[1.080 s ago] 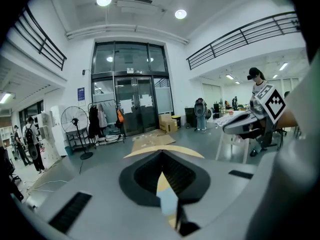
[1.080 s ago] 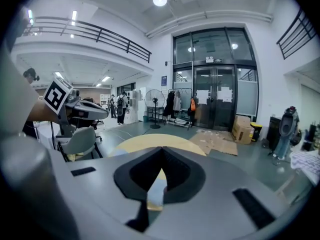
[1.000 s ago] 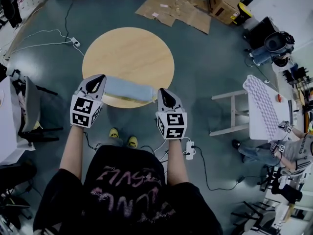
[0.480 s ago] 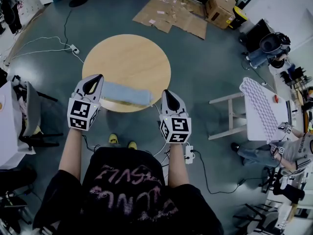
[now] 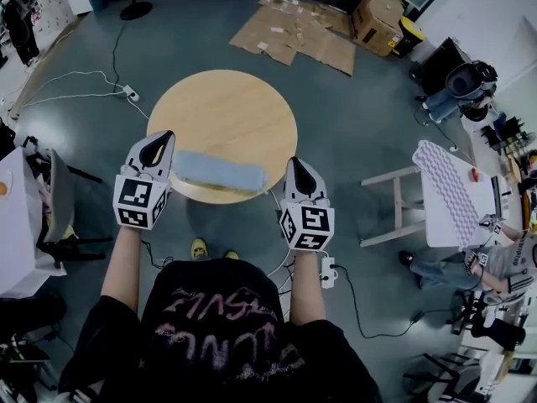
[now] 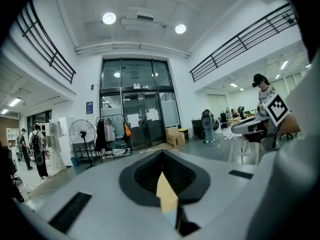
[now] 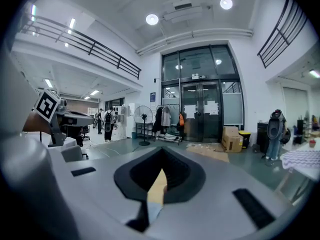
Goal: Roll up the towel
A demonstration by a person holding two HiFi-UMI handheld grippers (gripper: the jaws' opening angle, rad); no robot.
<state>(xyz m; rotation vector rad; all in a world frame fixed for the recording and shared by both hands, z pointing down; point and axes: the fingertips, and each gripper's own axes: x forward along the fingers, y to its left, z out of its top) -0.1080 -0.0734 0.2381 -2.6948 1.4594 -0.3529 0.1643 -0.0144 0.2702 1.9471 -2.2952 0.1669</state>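
The light blue towel (image 5: 220, 173) lies rolled into a long cylinder across the near edge of the round wooden table (image 5: 222, 107). My left gripper (image 5: 160, 137) hovers just off the roll's left end, shut, with nothing in it. My right gripper (image 5: 298, 163) hangs past the roll's right end, also shut and empty, a small gap between it and the towel. In the left gripper view the jaws (image 6: 161, 154) meet, and only a sliver of tabletop and towel (image 6: 172, 218) shows through them. The right gripper view shows my right gripper (image 7: 162, 153) the same way.
Flattened cardboard (image 5: 294, 28) and boxes lie on the floor beyond the table. A white stand with a patterned cloth (image 5: 449, 187) is at the right, and a seated person (image 5: 495, 259) next to it. Cables and a power strip (image 5: 325, 269) run near my feet.
Both grippers have lifted up off the table level, still shut. The right one has drawn slightly away from the towel's end. The rolled towel stays on the table.
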